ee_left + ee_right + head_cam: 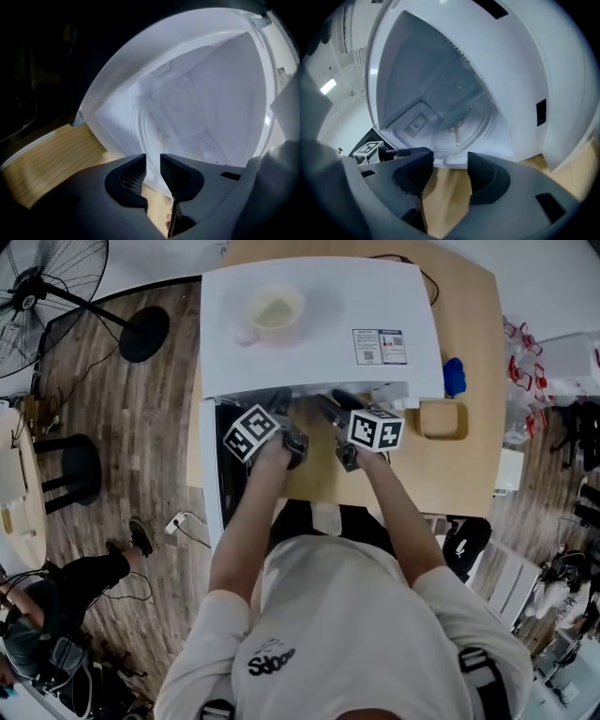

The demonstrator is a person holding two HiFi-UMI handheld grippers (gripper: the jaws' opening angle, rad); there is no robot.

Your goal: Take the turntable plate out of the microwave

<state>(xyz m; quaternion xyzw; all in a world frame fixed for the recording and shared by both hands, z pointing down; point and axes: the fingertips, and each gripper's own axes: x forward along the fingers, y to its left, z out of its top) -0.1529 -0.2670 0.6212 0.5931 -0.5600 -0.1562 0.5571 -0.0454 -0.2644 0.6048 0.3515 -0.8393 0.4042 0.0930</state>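
both hand-held grippers were held side by side in front of the open microwave (319, 324), which stood on the wooden bench (469, 460). the left hand-held gripper (153, 158) was rolled to one side and its jaws were drawn close together. the near rim of the turntable plate (157, 124) was seen running down into the narrow gap between the pads and was pinched there, right at the front lip of the cavity. bare bench wood was seen below the tips. the right hand-held gripper (451, 154) was spread wide and nothing was gripped by it. only bench was seen between its jaws, and the plate's front edge lay just beyond its tips, apart from them. the marker cube (369, 149) of the left hand-held gripper was caught at the left of the right gripper view. further in, the clear glass plate was seen lying on the cavity floor, with a reddish hub (457, 126) showing through its middle. on top of the microwave, towards the back, a pale cup (272, 313) was placed.
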